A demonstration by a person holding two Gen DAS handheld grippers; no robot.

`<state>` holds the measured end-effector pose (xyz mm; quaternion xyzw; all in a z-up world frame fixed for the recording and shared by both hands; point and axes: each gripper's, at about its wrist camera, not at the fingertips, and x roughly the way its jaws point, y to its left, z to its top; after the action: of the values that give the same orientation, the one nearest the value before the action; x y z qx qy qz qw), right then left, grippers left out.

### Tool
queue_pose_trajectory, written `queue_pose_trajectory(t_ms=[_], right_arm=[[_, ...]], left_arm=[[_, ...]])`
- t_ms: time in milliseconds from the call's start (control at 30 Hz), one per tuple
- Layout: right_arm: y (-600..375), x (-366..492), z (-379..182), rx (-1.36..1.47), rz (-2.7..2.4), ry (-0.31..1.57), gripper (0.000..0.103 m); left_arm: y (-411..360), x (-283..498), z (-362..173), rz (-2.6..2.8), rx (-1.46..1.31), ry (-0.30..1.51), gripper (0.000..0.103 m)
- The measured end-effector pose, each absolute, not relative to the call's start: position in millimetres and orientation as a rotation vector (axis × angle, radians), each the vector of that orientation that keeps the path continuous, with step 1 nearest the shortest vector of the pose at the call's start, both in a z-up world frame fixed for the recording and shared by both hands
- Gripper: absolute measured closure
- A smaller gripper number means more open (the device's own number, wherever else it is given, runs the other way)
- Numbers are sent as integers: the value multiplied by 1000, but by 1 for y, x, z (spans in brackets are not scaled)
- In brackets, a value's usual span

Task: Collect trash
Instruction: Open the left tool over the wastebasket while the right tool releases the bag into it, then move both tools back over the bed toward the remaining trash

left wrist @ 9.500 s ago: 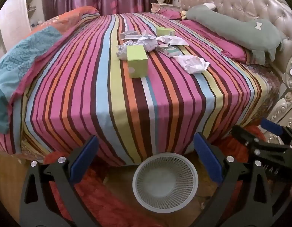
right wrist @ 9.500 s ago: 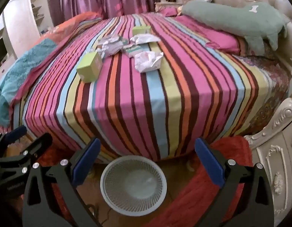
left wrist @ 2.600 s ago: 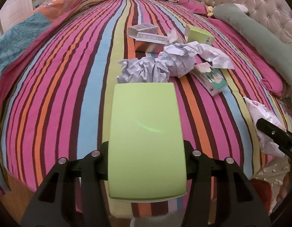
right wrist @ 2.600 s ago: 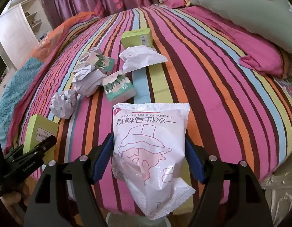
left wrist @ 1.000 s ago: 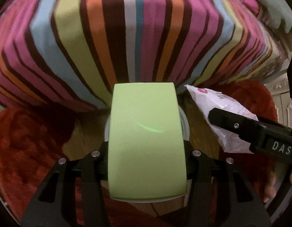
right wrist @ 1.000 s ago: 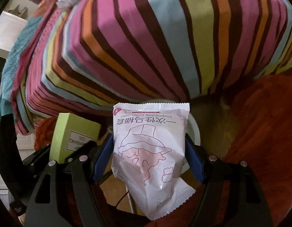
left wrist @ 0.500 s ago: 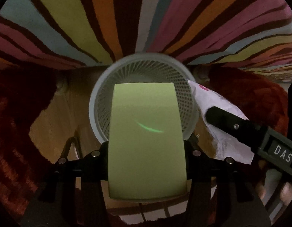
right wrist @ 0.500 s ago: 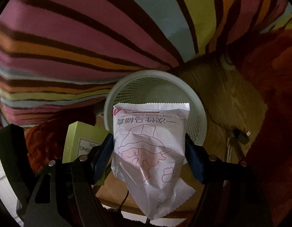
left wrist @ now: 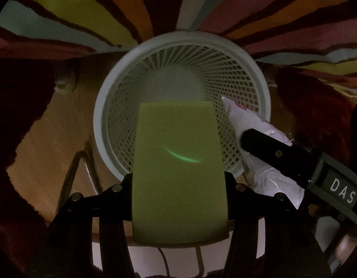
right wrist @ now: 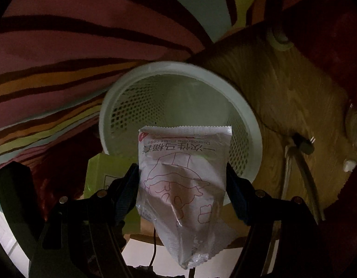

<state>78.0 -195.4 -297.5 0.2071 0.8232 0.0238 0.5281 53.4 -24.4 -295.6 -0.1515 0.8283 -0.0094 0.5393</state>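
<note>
- Presently, the left gripper [left wrist: 179, 185] is clamped on a green box [left wrist: 178, 169], both fingers pressed against its sides; the box is held over the near rim of the white mesh basket [left wrist: 109, 97].
- The right gripper [right wrist: 182, 185] grips a white plastic packet [right wrist: 183, 171] between its blue pads [right wrist: 126, 192] — the packet's printed top edge projects over the basket [right wrist: 252, 125] opening, its crimped lower end hanging toward the camera.
- In the left wrist view, the packet [left wrist: 248, 122] overlaps the basket's right rim, just beside the box.
- The basket stands on a wooden floor [right wrist: 282, 88], against the hanging edge of a striped bedspread [left wrist: 74, 7]; a red rug [left wrist: 317, 106] lies alongside.
- A cable with a plug [right wrist: 303, 146] lies on the floor right of the basket.
</note>
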Motion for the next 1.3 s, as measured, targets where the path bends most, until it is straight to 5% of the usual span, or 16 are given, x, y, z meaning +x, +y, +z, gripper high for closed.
queue_pose_trajectory(t_ms=[133, 267, 867, 1300], right_arm=[[-194, 77, -304, 511, 59, 1980, 33], [-197, 72, -315, 537, 28, 1998, 12], [-205, 68, -308, 485, -34, 1961, 8], [-197, 75, -226, 329, 60, 1686, 8]], left_arm=[[-24, 54, -303, 0, -397, 1991, 52], [-20, 54, -308, 37, -419, 2005, 23], [-2, 48, -313, 97, -488, 2000, 23], [-2, 40, -256, 45, -418, 1851, 23]])
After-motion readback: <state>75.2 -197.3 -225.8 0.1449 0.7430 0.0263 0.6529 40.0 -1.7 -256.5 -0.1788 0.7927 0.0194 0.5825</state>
